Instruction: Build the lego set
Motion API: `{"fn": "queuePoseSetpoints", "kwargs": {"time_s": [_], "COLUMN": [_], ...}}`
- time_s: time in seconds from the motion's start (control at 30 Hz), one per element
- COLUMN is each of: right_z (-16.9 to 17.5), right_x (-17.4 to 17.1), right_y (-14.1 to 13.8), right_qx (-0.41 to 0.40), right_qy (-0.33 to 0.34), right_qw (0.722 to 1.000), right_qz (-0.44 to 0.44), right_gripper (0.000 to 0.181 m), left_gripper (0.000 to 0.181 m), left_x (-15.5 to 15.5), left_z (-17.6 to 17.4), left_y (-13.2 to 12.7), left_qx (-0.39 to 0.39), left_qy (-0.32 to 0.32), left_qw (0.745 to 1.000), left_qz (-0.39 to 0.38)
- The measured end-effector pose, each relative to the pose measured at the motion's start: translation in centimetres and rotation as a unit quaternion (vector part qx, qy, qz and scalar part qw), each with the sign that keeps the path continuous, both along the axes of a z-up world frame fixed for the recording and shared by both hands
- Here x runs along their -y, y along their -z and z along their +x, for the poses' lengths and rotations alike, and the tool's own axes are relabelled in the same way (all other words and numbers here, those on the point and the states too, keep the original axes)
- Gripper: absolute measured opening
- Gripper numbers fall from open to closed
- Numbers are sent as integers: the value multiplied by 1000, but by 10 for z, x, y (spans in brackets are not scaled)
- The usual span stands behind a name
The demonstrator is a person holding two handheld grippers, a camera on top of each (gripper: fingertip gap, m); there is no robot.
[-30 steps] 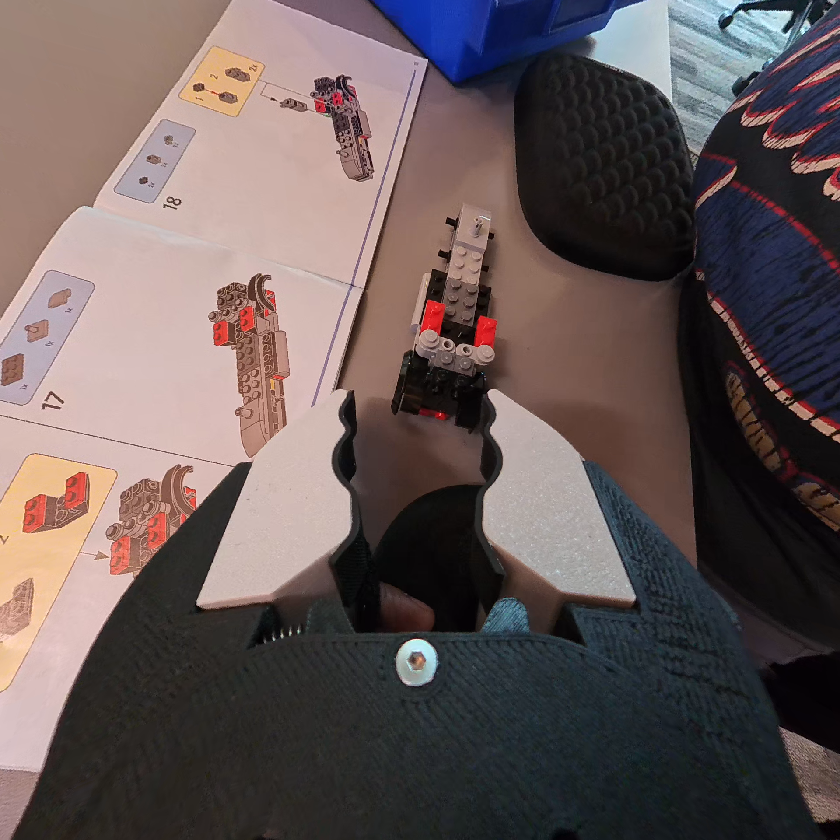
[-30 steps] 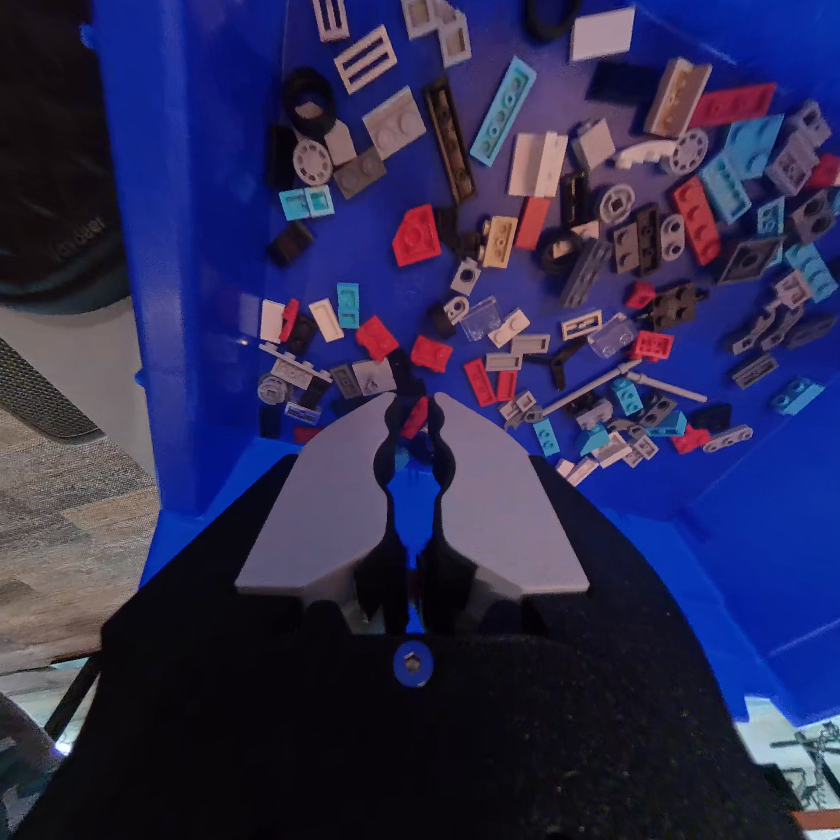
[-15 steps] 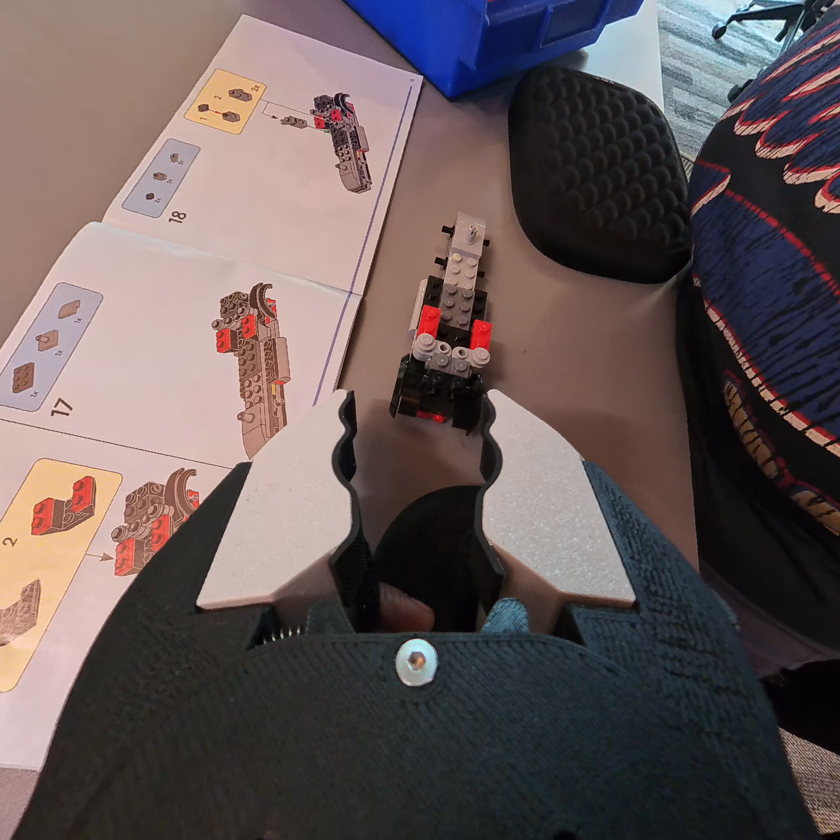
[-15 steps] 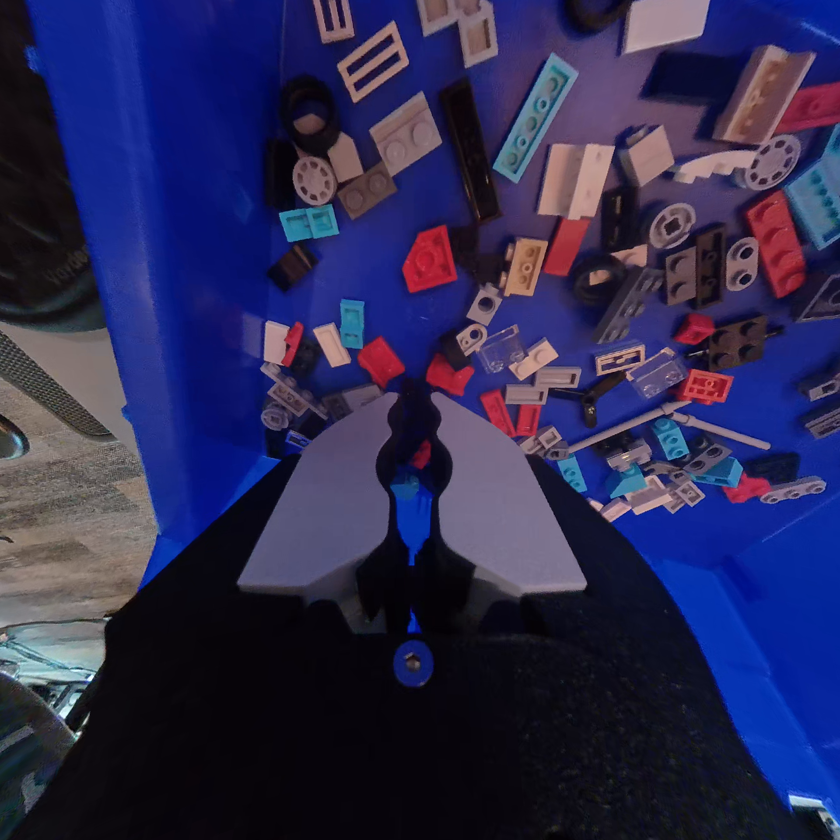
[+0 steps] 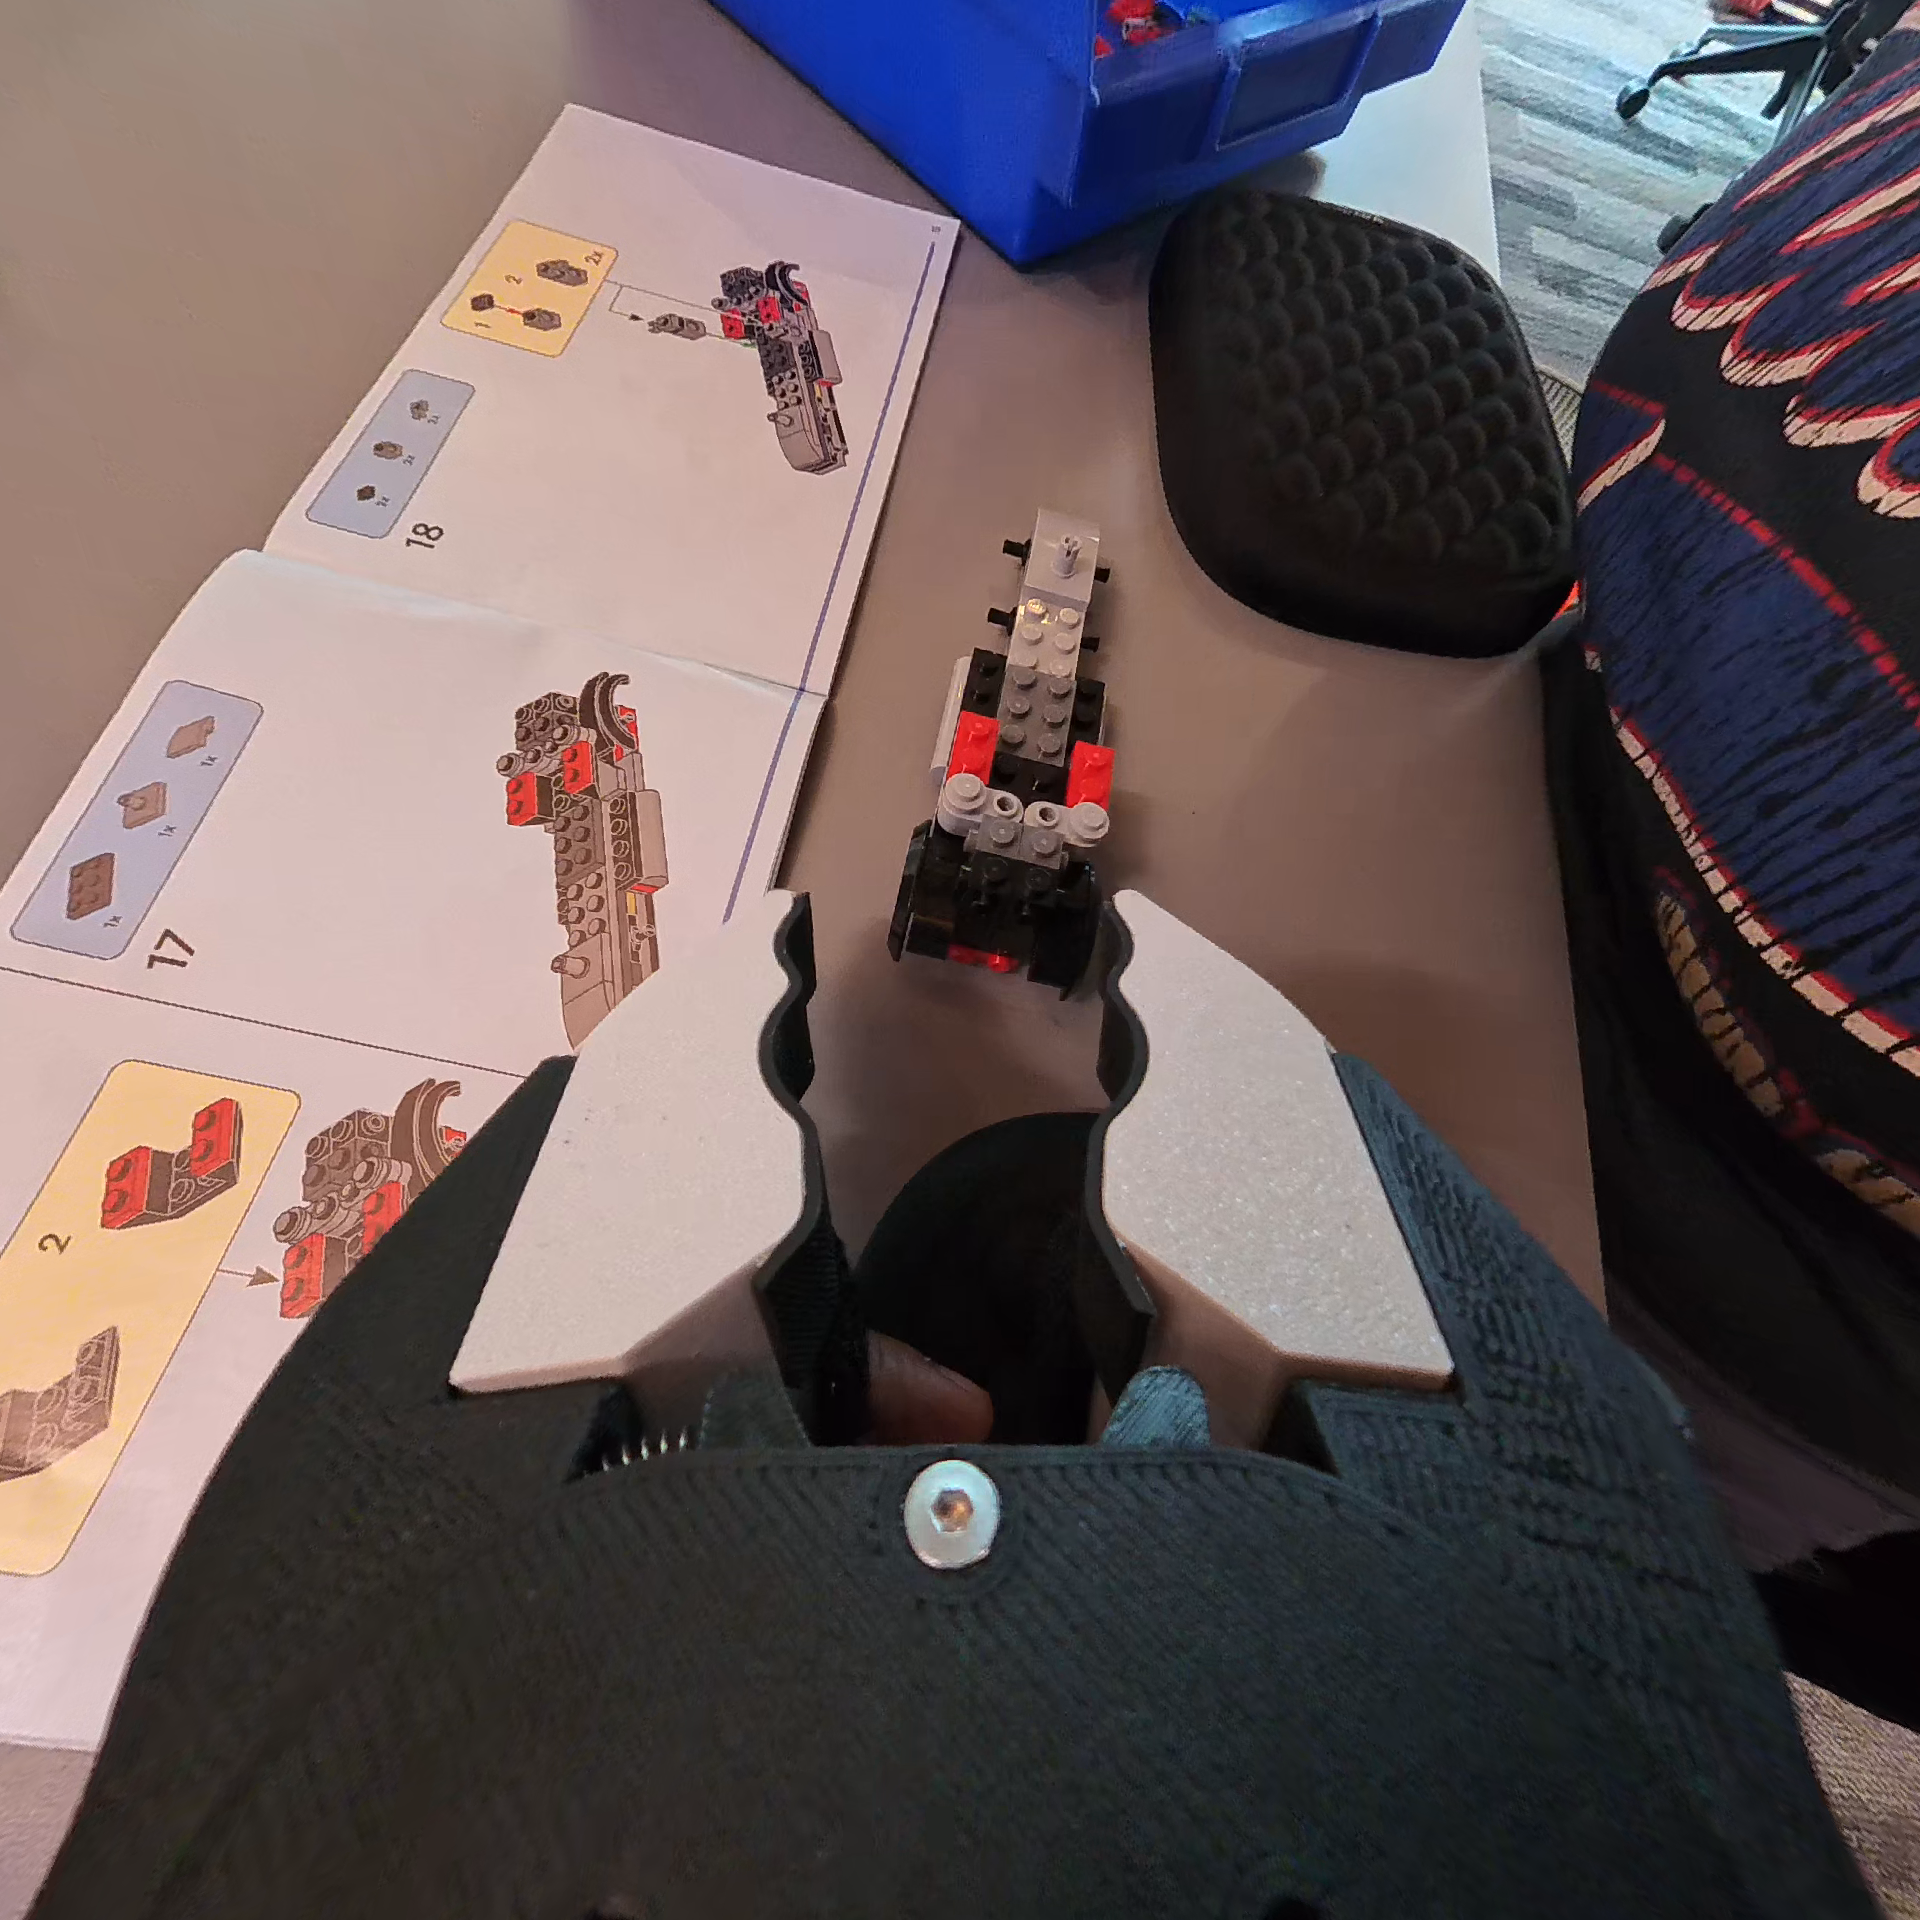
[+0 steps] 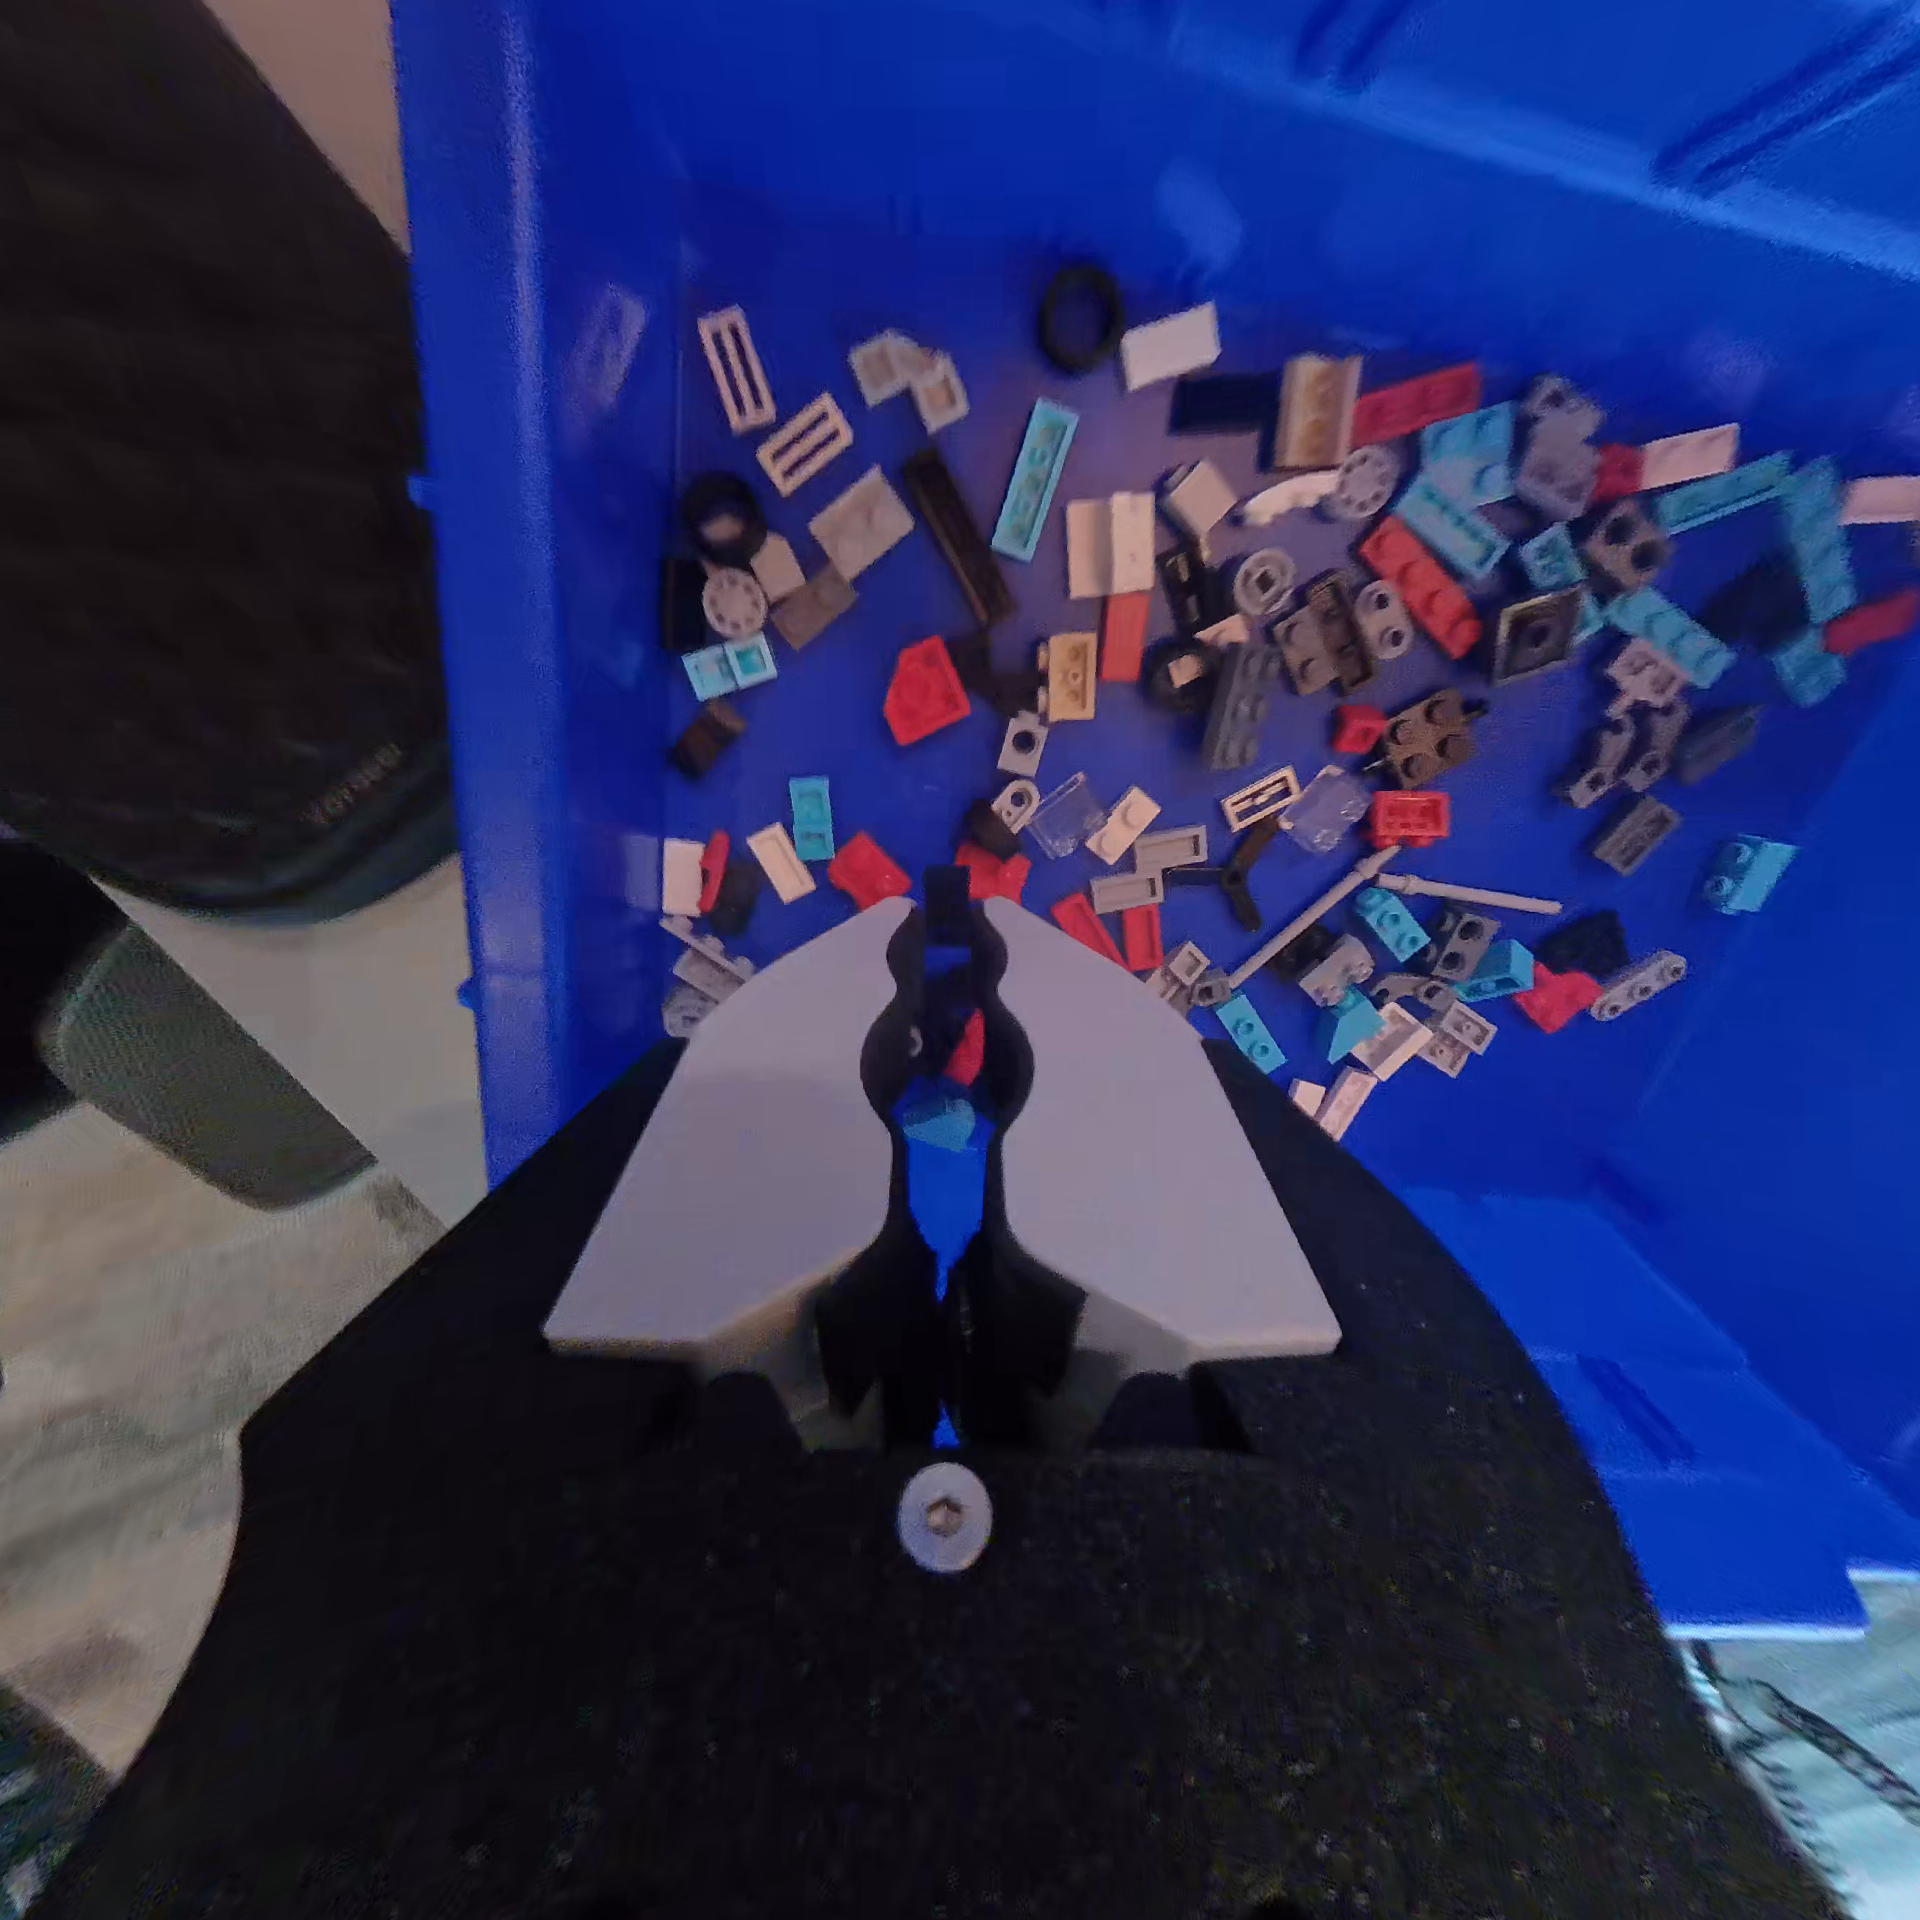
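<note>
The instruction booklet (image 5: 499,665) lies at frame left on the desk (image 5: 1299,831). The half-built lego model (image 5: 1013,774) sits centre, just ahead of the left hand-held gripper (image 5: 951,940), jaws apart. The right hand-held gripper (image 6: 948,914), inside the blue bin (image 6: 1351,260), is clamped on a small black piece (image 6: 945,896).

A grey-beige table (image 5: 1299,831) stands over patterned carpet (image 5: 1558,135), an office chair base (image 5: 1704,62) beyond.

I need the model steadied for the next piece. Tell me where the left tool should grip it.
Grip the lego model across its wide black near end, straight ahead of the open left tool. It lies lengthwise along the approach, and its two long sides are clear.
</note>
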State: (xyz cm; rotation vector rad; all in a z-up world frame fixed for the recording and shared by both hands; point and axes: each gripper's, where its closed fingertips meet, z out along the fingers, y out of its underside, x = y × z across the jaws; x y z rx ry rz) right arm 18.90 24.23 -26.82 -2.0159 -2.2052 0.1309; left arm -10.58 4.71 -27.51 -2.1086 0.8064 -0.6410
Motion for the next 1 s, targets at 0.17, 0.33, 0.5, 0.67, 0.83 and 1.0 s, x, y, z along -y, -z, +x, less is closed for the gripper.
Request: {"fn": "queuePoseSetpoints", "kwargs": {"time_s": [0.17,0.33,0.5,0.67,0.83,1.0], "right_z": [-18,-12,-20,-41,-82,-133], "right_x": [10,9,-12,-48,-36,-9], "right_y": [-19,-13,-24,-78,-135,-170], "right_qx": [-90,-68,-107,-242,-370,-464], "right_qy": [50,70,126,194,197,148], "right_qw": [994,995,986,934,873,832], "right_qz": [-23,-20,33,176,249,265], "right_gripper": [8,8,68,104,116,107], "left_gripper": [52,52,52,52,53,49], "left_x": [1,1,1,-9,-11,49], "left_z": [0,0,0,-9,-62,-189], "left_y": [-2,-5,-5,-14,-70,-119], "left_qx": [1,2,4,-7,-64,-149], "left_qy": [4,4,4,-44,-220,-542], "left_qw": [1000,1000,1000,998,957,775], "left_qz": [11,25,22,52,178,290]}}
